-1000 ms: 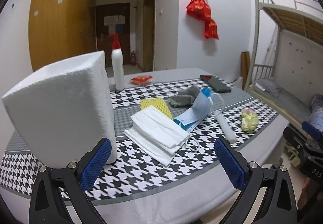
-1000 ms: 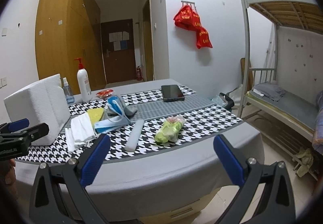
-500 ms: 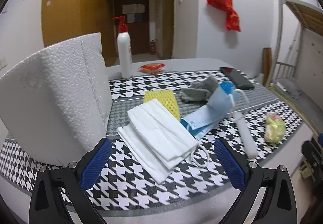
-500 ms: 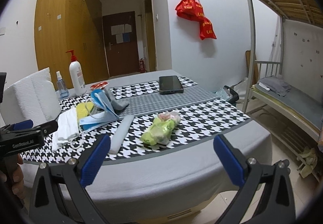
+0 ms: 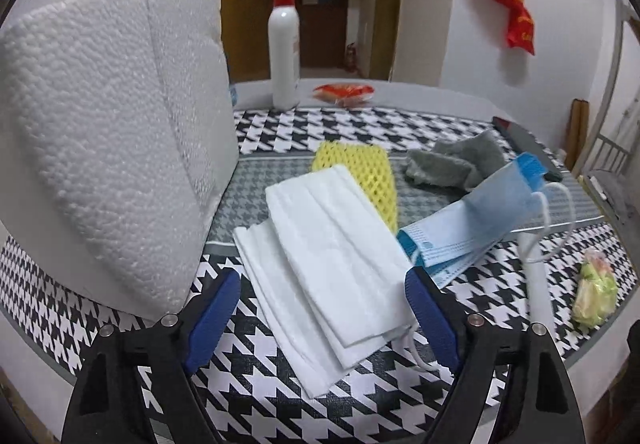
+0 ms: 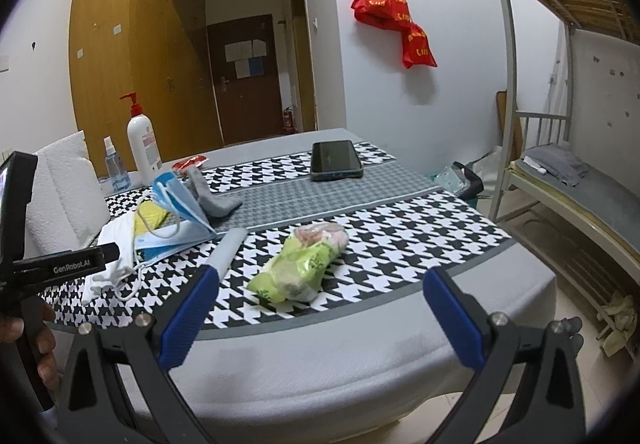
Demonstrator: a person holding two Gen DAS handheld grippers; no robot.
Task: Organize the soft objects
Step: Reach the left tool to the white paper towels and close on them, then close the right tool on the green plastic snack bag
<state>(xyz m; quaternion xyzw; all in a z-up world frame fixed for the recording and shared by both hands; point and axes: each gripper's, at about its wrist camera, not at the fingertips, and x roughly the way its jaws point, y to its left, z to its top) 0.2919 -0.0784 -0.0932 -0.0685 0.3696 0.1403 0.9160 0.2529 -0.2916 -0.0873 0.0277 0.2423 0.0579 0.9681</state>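
A houndstooth cloth (image 5: 280, 396) covers the table in the left wrist view. A white foam block (image 5: 108, 148) fills the upper left; a stack of white masks (image 5: 332, 256) lies at centre, with blue masks (image 5: 472, 220) to its right. The left gripper (image 5: 322, 318) straddles the white stack's near end, its jaws closing but not yet pressing.

In the right wrist view the same table stands beside a bunk bed (image 6: 568, 124) at right. The right gripper (image 6: 320, 320) gapes wide and empty at the bottom, a green packet (image 6: 300, 264) just beyond it.
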